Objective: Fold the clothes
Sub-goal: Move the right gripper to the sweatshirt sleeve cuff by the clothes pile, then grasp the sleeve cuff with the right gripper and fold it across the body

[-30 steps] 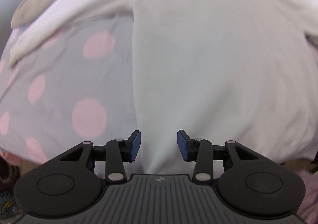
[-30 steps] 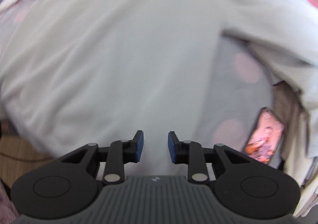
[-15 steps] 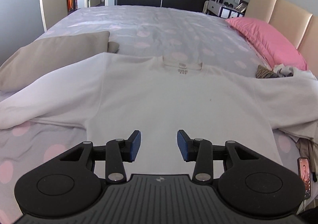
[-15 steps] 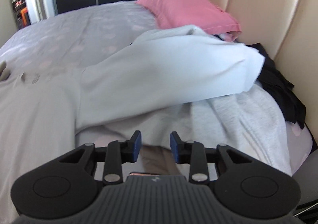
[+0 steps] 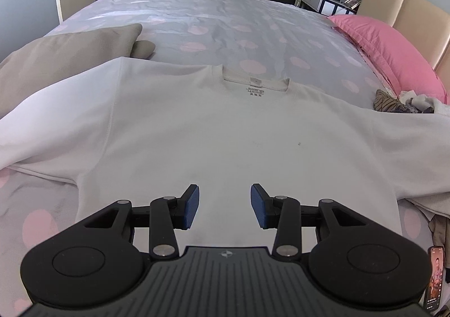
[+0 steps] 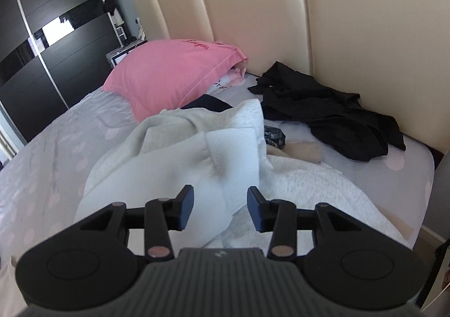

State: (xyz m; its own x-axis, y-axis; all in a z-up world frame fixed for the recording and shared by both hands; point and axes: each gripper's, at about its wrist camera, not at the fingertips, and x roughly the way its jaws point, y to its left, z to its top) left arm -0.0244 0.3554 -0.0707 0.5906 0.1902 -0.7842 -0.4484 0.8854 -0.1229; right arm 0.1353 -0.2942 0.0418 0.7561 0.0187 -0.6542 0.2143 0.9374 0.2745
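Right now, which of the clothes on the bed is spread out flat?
The white sweatshirt in front of the left gripper. It lies smooth with its sleeves out to both sides, while the black clothes by the headboard are crumpled in a heap.

White sweatshirt [image 5: 213,131]: matt knit cloth, smooth body, ribbed cuff [image 6: 234,156]. Bedsheet [image 5: 230,24]: thin grey cloth w/ pink dots, creased. Pink pillow [image 6: 168,75]: smooth cotton-like cloth. Headboard [image 6: 281,21]: cream padded panels, slight sheen, leather-look. Wardrobe doors [image 6: 50,44]: glossy black, reflective. Left gripper [image 5: 224,205], right gripper [image 6: 220,210]: matt black plastic, blue textured pads [image 5: 191,205], small metal pins.
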